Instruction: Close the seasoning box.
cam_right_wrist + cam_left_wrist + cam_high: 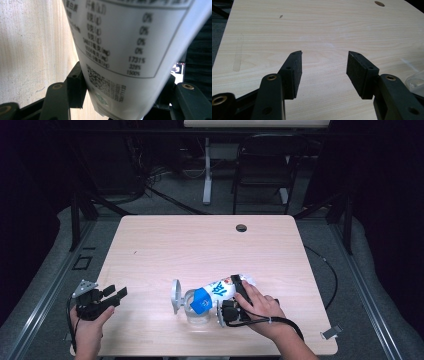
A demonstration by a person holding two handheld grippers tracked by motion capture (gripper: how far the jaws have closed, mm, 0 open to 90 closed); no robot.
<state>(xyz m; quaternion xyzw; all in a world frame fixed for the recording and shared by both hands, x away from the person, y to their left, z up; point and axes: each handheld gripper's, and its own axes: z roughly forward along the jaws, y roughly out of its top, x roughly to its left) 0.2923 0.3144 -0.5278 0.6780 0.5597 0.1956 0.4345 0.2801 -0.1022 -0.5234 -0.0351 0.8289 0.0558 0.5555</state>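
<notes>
the right tongs (239,295) grip a white bottle (225,289) with a blue cap (201,301) near the front middle of the desk (200,245). the bottle is tipped over to the left, its capped end low over the mouth of a clear glass jar (196,312) that stands on the desk. just left of the jar a round lid (175,296) stands on edge; whether it is joined to the jar i cannot tell. in the right gripper view the jaws stand wide with their pads pressed on either side of the bottle's white label (125,50), which carries small print and a square code. the left tongs (116,292) sit at the near left corner of the desk, well apart from the bottle, held in the person's left hand (89,327). in the left gripper view its jaws stand well apart, gripping nothing, with bare wood between the pads (297,72).
</notes>
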